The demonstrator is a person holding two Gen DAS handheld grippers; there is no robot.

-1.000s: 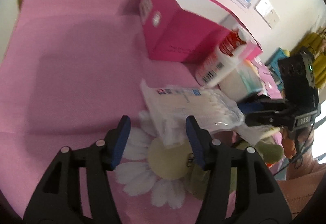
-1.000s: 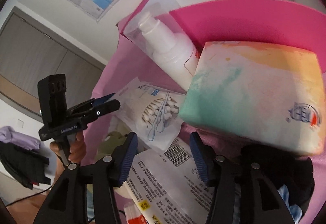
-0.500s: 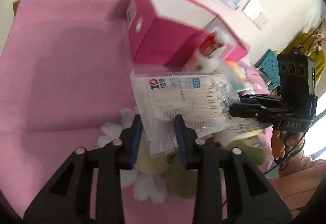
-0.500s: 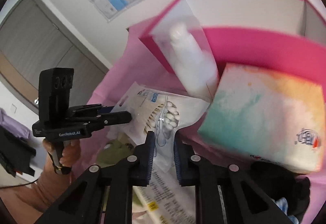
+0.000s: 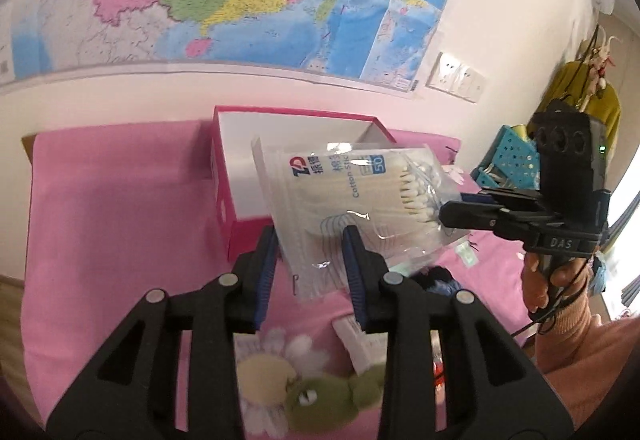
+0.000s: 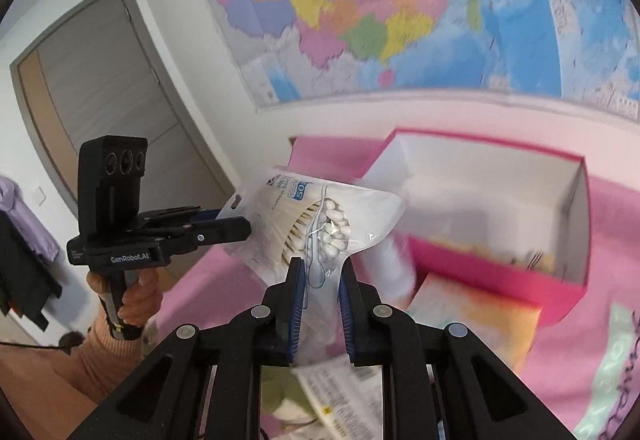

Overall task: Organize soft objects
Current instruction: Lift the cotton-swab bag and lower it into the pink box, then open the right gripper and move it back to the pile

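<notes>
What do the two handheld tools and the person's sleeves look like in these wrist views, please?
Both tools are matte black with two angular fingers, silver rivets and ribbed blue pads. The left tool carries a boxy black head with three round lenses and white "GenRobot.AI" lettering. The right tool has the same head, a small green light and "DAS" lettering, with thin black cables hanging below. The sleeves are peach-pink knit.

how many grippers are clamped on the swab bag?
2. Left gripper pinches the swab bag's near edge; right gripper pinches its other end. None hidden.
</notes>
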